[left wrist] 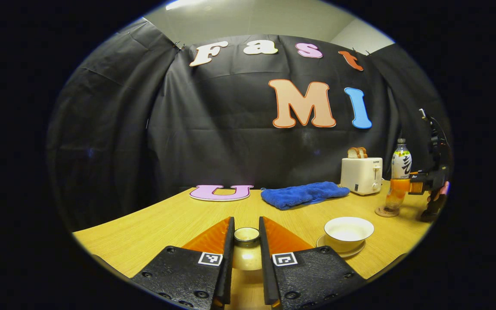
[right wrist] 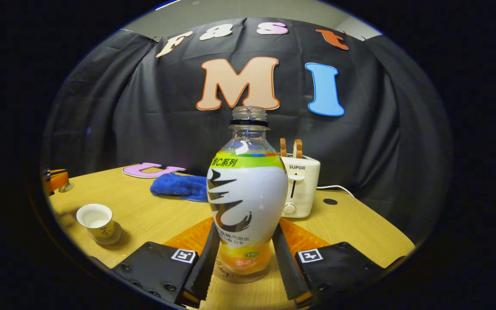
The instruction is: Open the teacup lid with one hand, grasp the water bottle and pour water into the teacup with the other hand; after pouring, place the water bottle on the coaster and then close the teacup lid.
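Landmark: teacup [right wrist: 95,219]. Bare wooden table [right wrist: 153,219] all around it, open between cup and blue cloth [right wrist: 179,186]. Beyond the cloth, toaster [right wrist: 302,185] and upright water bottle [right wrist: 246,193] block that side. Far-side wall close behind.

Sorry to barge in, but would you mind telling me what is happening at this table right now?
A person is working two handheld claws. The left claw is closed on the teacup lid, held away from the open teacup on its saucer. The right claw grips the uncapped water bottle, which stands upright on the coaster. A toaster and a blue cloth sit behind.
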A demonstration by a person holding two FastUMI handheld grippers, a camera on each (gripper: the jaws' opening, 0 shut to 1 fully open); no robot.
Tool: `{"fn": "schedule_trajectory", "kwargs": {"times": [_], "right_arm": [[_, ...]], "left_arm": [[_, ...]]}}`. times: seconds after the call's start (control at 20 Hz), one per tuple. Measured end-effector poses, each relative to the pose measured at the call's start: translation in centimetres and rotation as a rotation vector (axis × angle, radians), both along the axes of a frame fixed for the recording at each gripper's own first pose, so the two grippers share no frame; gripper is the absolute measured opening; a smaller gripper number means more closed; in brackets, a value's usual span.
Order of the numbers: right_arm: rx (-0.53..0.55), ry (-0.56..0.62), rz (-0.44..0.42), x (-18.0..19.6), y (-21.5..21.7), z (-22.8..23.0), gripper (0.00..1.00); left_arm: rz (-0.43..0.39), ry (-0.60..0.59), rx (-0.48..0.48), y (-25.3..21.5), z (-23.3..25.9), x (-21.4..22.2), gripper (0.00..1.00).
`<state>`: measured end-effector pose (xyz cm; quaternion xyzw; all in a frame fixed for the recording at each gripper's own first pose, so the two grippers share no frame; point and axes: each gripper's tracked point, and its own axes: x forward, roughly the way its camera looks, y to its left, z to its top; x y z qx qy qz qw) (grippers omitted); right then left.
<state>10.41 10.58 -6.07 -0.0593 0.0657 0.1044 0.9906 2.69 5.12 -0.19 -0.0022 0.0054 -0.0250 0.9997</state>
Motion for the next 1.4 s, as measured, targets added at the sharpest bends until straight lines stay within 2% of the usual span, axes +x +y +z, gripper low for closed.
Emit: {"fn": "schedule_trajectory", "kwargs": {"times": [0.05, 0.35, 0.4, 0.65, 0.7, 0.85, 0.9, 1.05, 1.1, 1.25, 1.4], "right_arm": [[0.003, 0.002, 0.002, 0.0, 0.2, -0.1, 0.69], [0.000, 0.015, 0.004, 0.1, 0.4, -1.0, 0.70], [0.004, 0.023, 0.002, 0.2, 0.5, -1.2, 0.73], [0.014, 0.025, 0.004, 0.2, 0.4, -1.2, 0.72], [0.013, 0.025, 0.006, 0.2, 0.5, -1.3, 0.80], [0.022, 0.045, 0.009, -0.2, 0.5, -1.8, 0.88], [0.024, 0.055, 0.008, -0.4, 0.4, -1.9, 0.86], [0.036, 0.066, 0.005, -0.5, 0.2, -2.2, 0.89], [0.038, 0.071, 0.007, -0.7, 0.2, -2.2, 0.94], [0.040, 0.101, 0.013, -1.8, 0.0, -2.8, 0.95], [0.058, 0.079, 0.013, -2.9, -0.2, -2.3, 0.95]], "left_arm": [[0.000, 0.000, 0.000, 0.0, 0.0, 0.0, 0.27], [0.000, 0.000, 0.000, 0.0, -0.1, -0.1, 0.27], [0.000, 0.000, 0.000, 0.0, 0.0, -0.1, 0.27], [0.000, 0.000, 0.000, 0.0, 0.0, -0.1, 0.27], [0.000, 0.000, 0.000, 0.0, 0.0, -0.1, 0.27], [0.000, 0.000, 0.000, 0.0, 0.0, -0.1, 0.27], [0.000, 0.001, 0.000, 0.0, 0.0, -0.1, 0.27], [-0.001, 0.001, 0.000, -0.1, 0.0, -0.1, 0.27], [-0.001, 0.001, 0.000, -0.1, -0.1, 0.0, 0.27], [-0.003, 0.000, 0.000, -0.1, 0.0, 0.0, 0.27], [-0.006, 0.000, -0.001, -0.2, 0.0, 0.0, 0.27]]}}
